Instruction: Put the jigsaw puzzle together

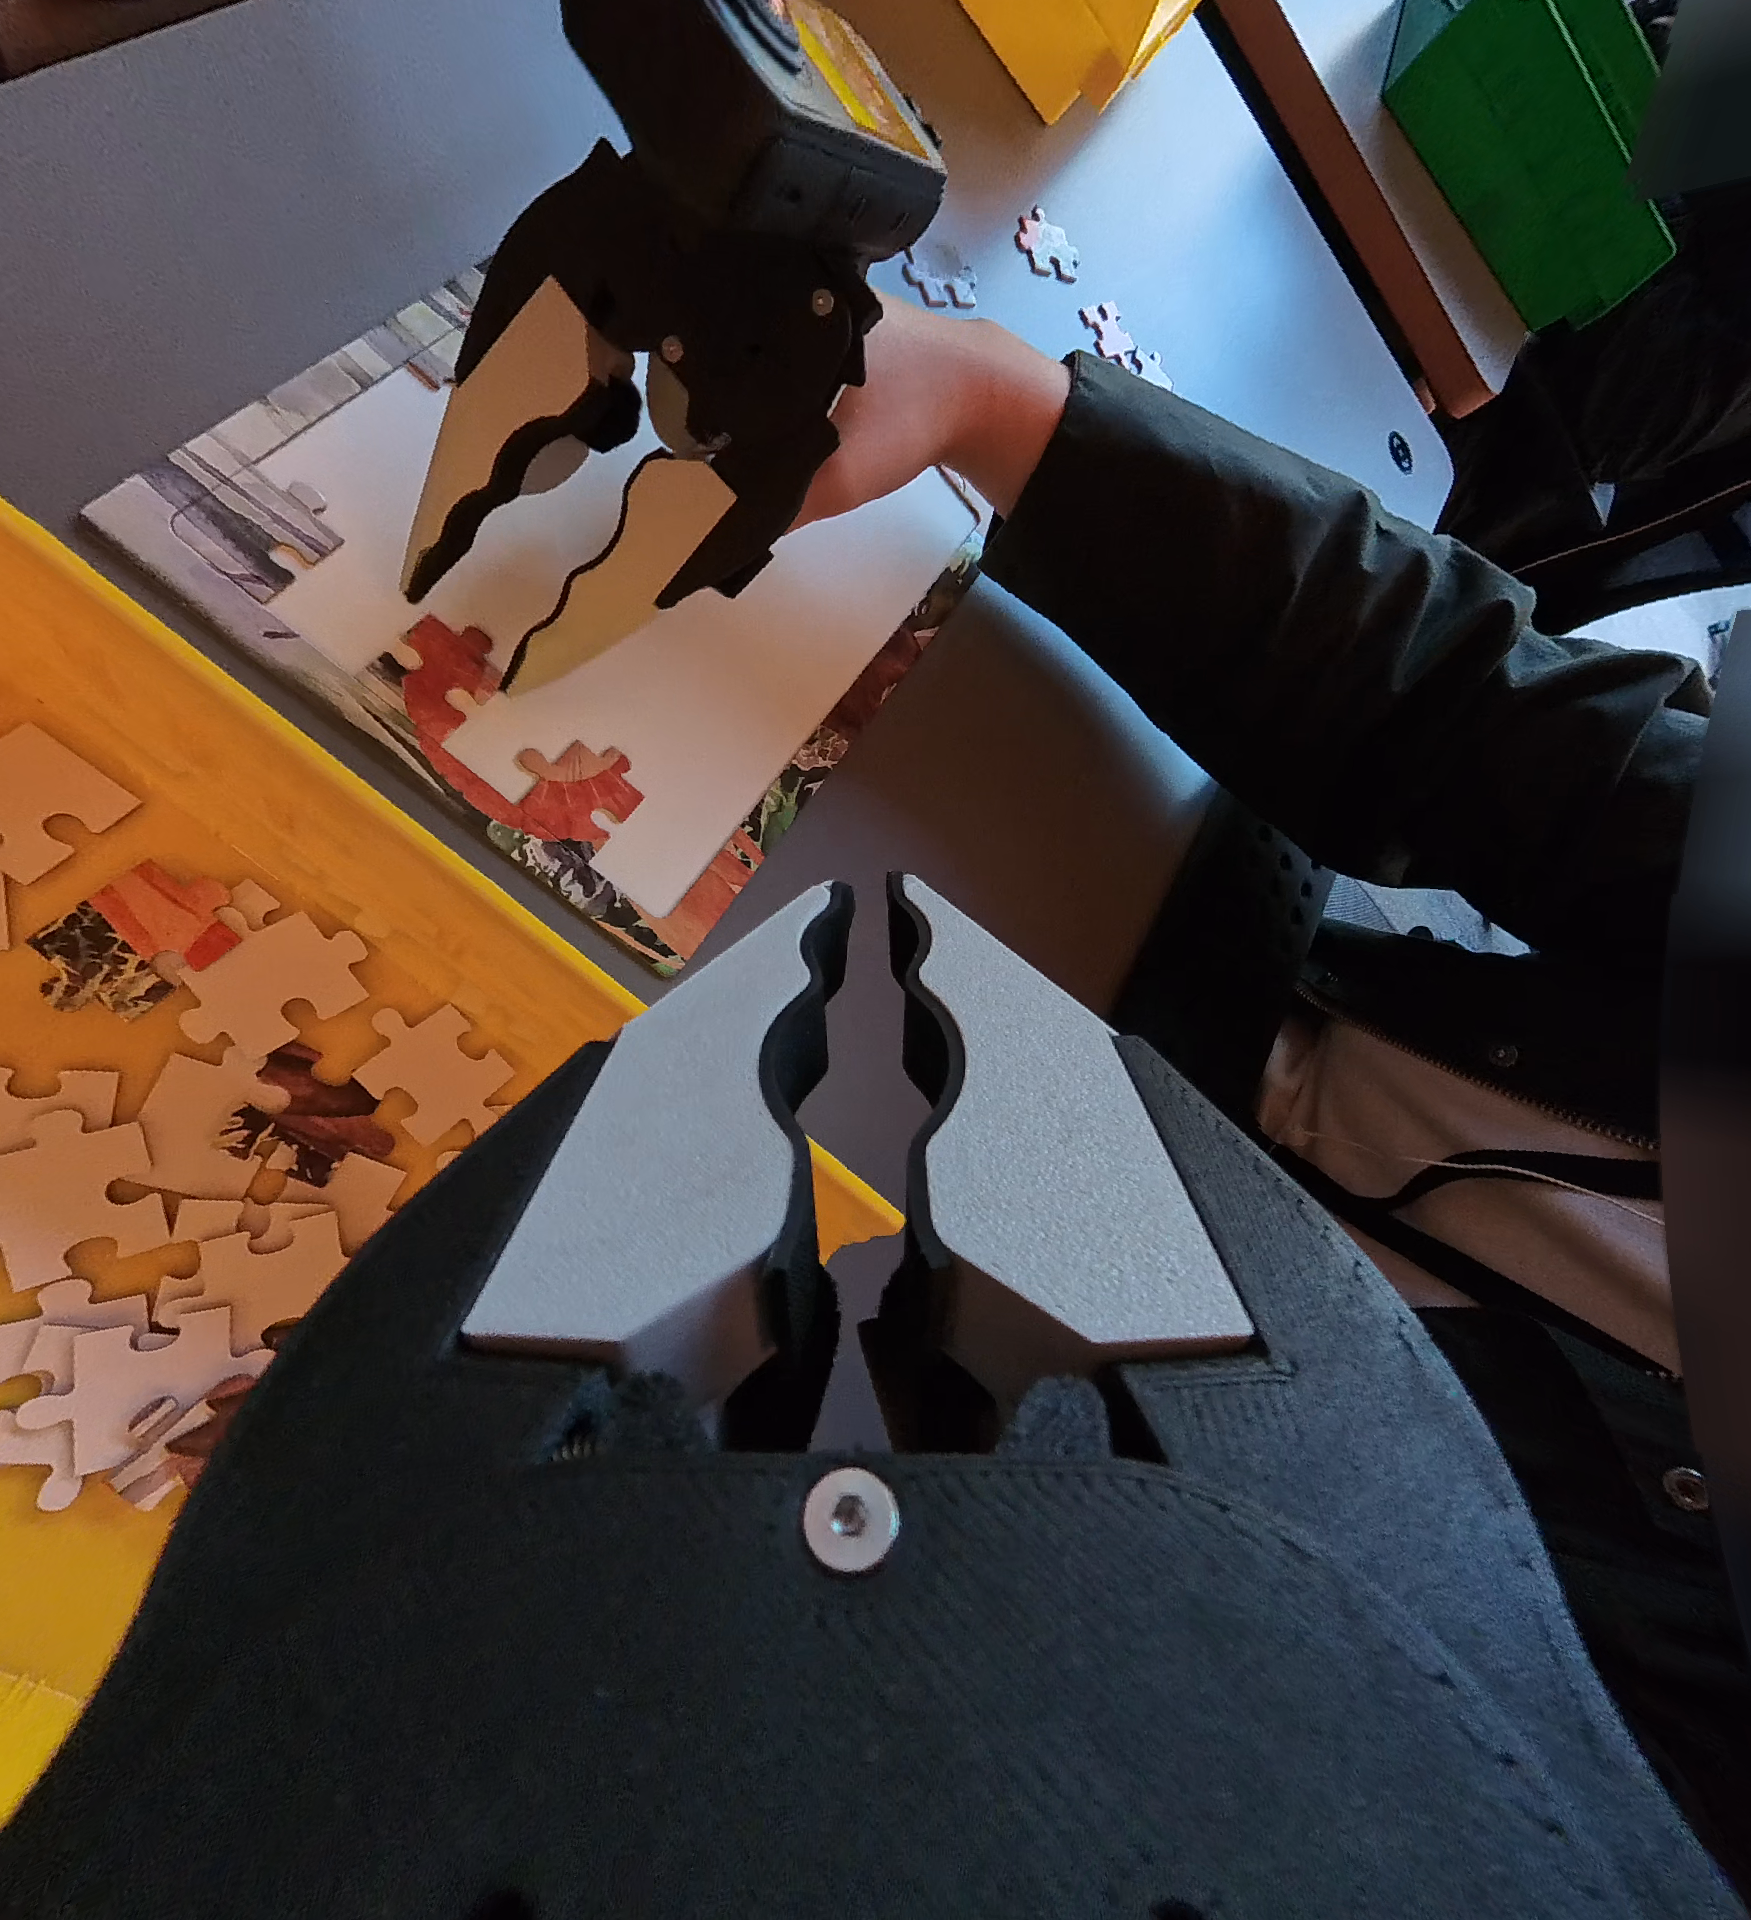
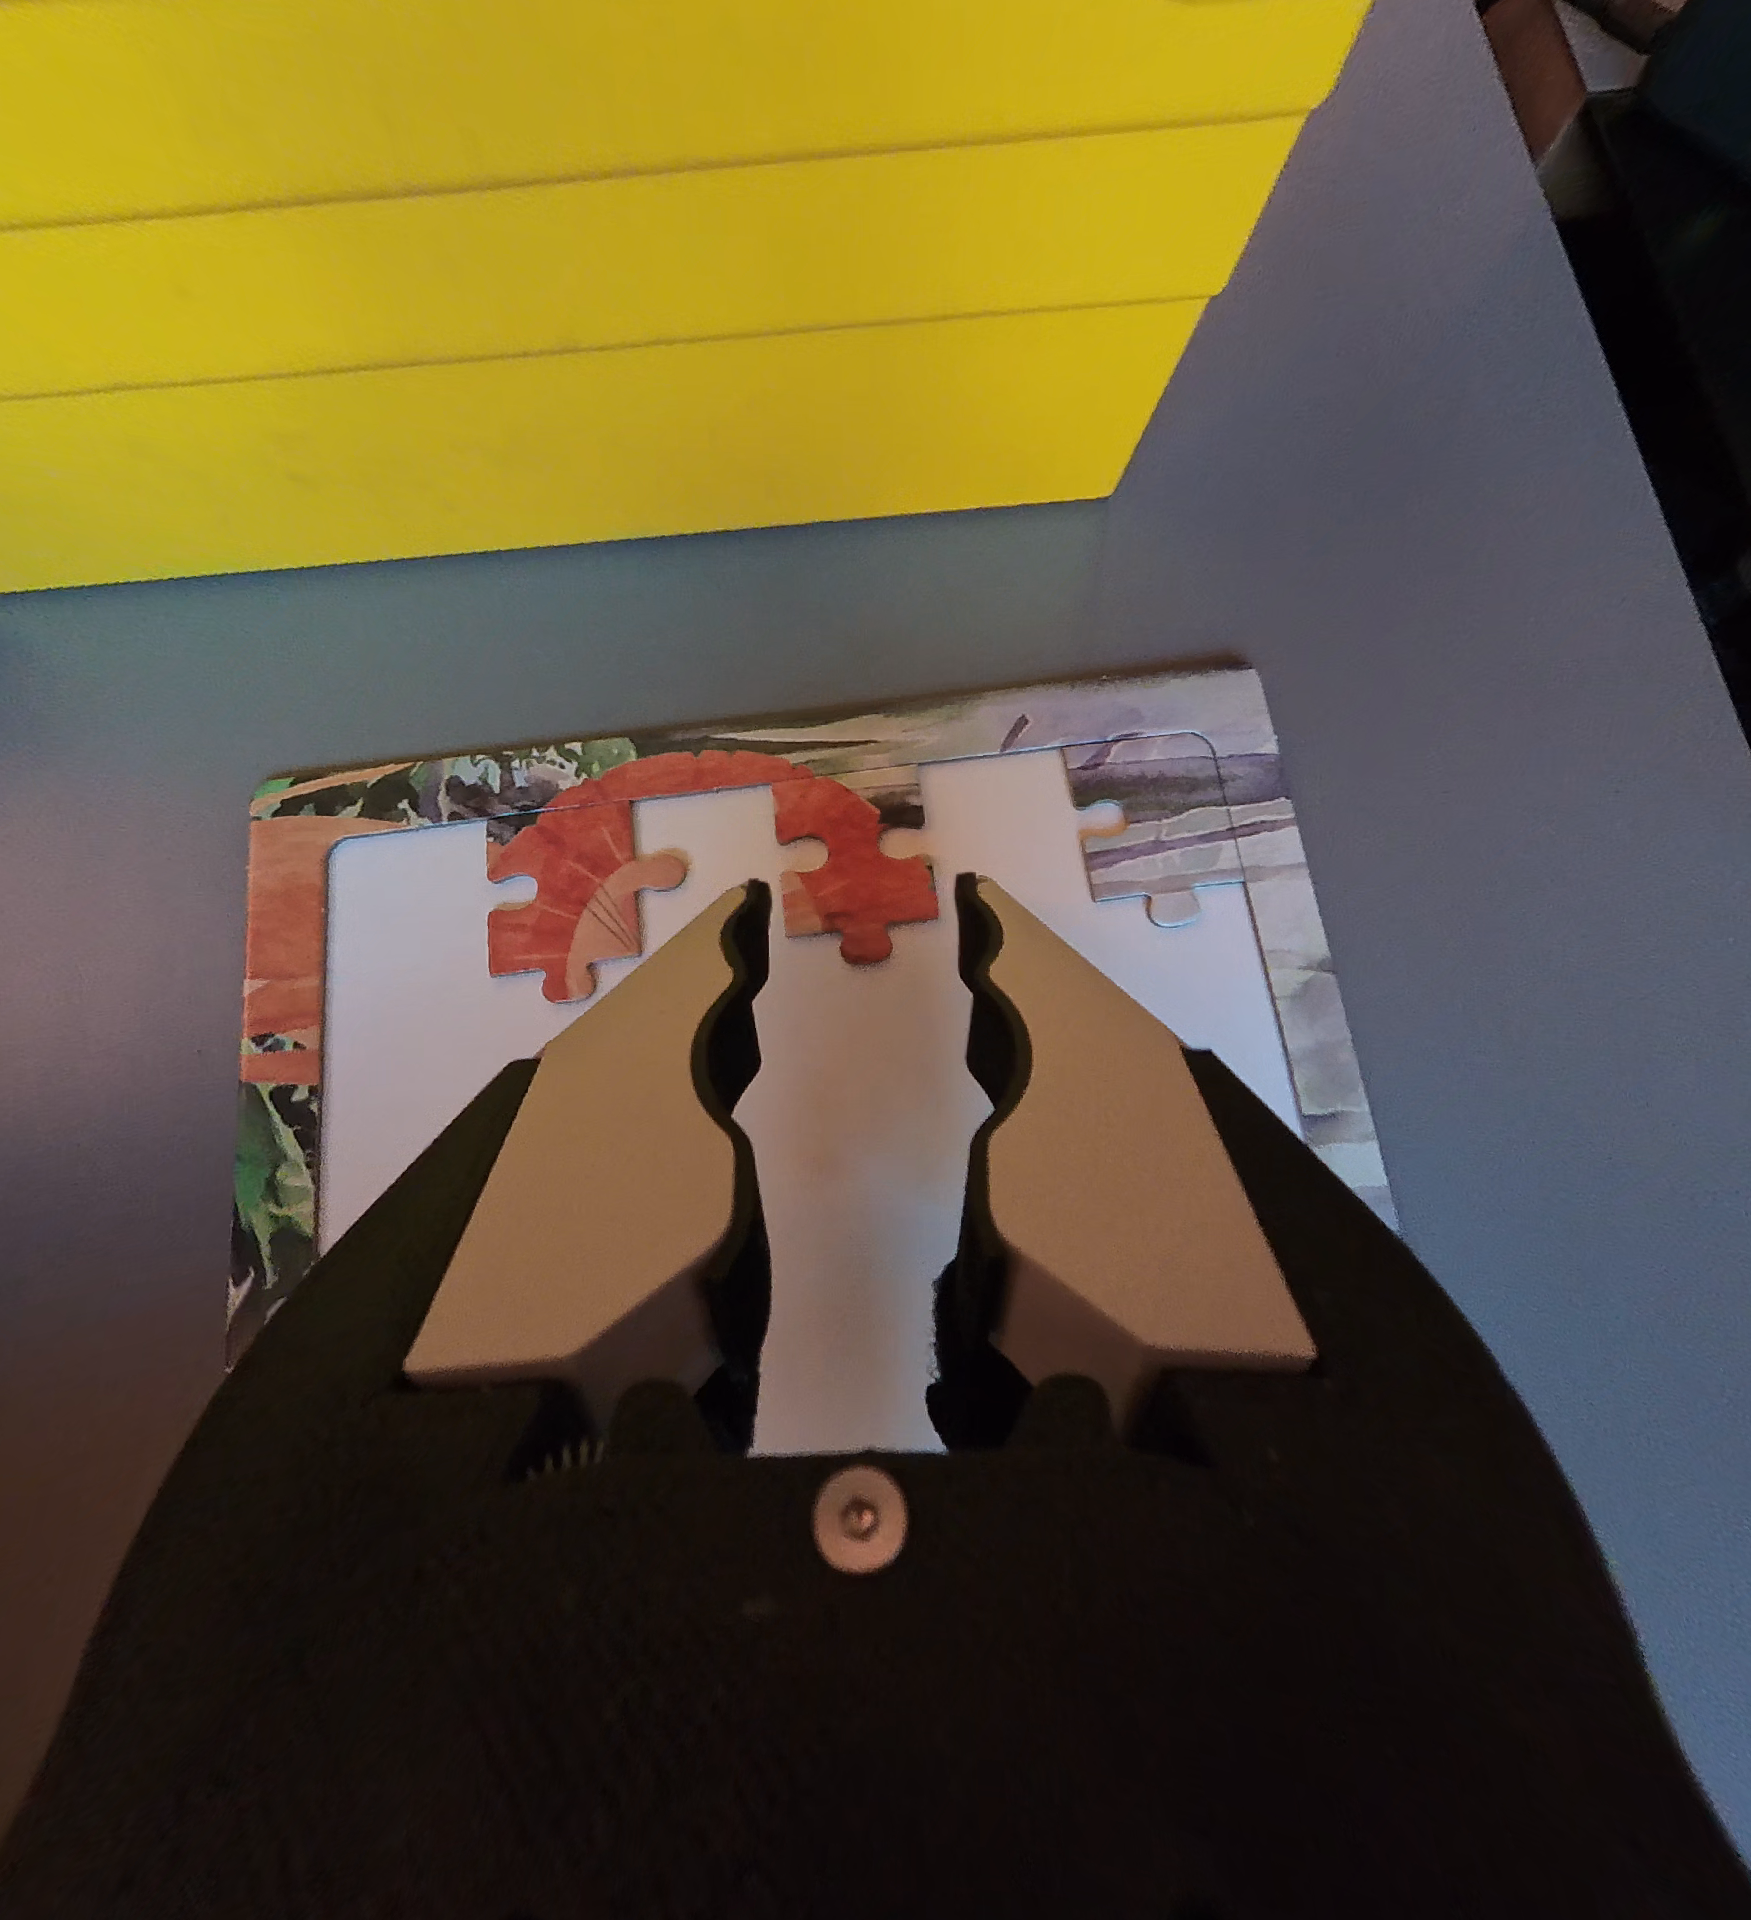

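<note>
Grey tabletop [image 2: 1370, 520], dim light. Puzzle frame board [image 2: 1297, 935] lies flat on it, just beside a yellow box [image 2: 538, 312] that fills the far side of the right wrist view. In the left wrist view an open yellow tray [image 1: 351, 831] sits next to the board and holds a heap of loose pieces [image 1: 175, 1143], most of them blank side up, a few showing print.

Board status: three pieces seated along the far edge of the white recess. Two are red, one with a fan pattern [image 2: 580, 904], and a second red piece [image 2: 866, 883] further right, with a blank slot between them. A pale lilac-grey piece [image 2: 1162, 842] sits in the far right corner. Rest of the recess is bare white.

Your right gripper [image 2: 863, 888] is low over the board, jaws parted, holding nothing; the fingertips straddle the second red piece, one tip at each side of it. Contact with the piece cannot be confirmed from either view.

Your left gripper [image 1: 869, 894] hangs clear of the board, off its near corner and beside the tray. Its jaws are nearly together, a narrow slit between the tips, with nothing in them.

A few stray pieces [image 1: 1047, 244] lie on the table beyond the board, near a green box [image 1: 1525, 156].
</note>
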